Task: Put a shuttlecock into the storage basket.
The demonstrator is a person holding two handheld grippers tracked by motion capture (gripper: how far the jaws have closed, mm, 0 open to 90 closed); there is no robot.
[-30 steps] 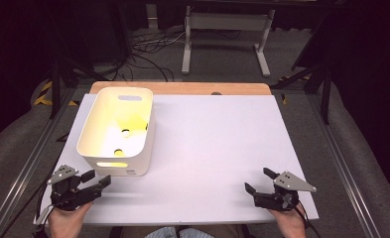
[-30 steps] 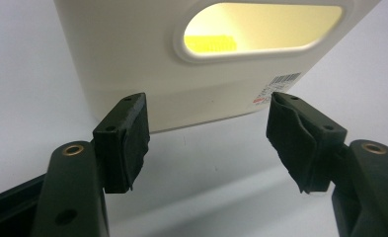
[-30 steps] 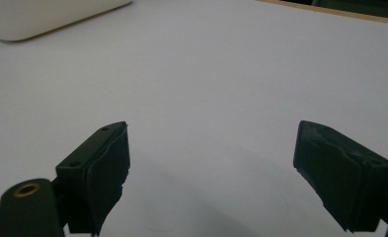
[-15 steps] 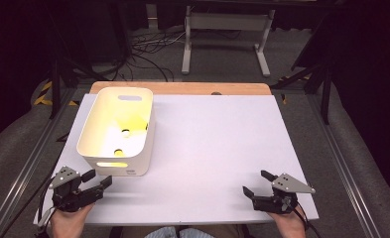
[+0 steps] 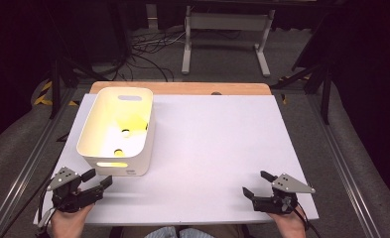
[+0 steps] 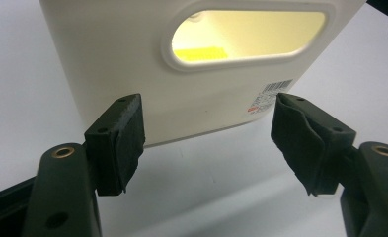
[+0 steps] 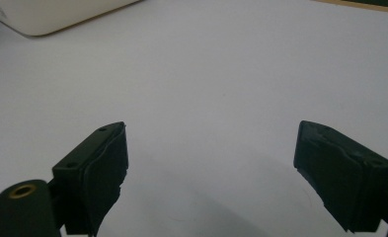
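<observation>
From above, my left gripper (image 5: 96, 181) sits at the desk's (image 5: 217, 144) near left corner, jaws spread and just widened, nothing between them. The bin (image 5: 117, 130) stands just beyond it, toward the far left corner (yellow inside). My right gripper (image 5: 258, 184) rests released at the near right corner.

Left gripper view: the bin's (image 6: 132, 64) handle wall is close ahead, untouched.

Right gripper view: bare desk (image 7: 221, 84) between parted jaws.

Overhead light brightens my white surface (image 5: 217, 148); the room beyond is dark, my near tongs softly blurred.
</observation>
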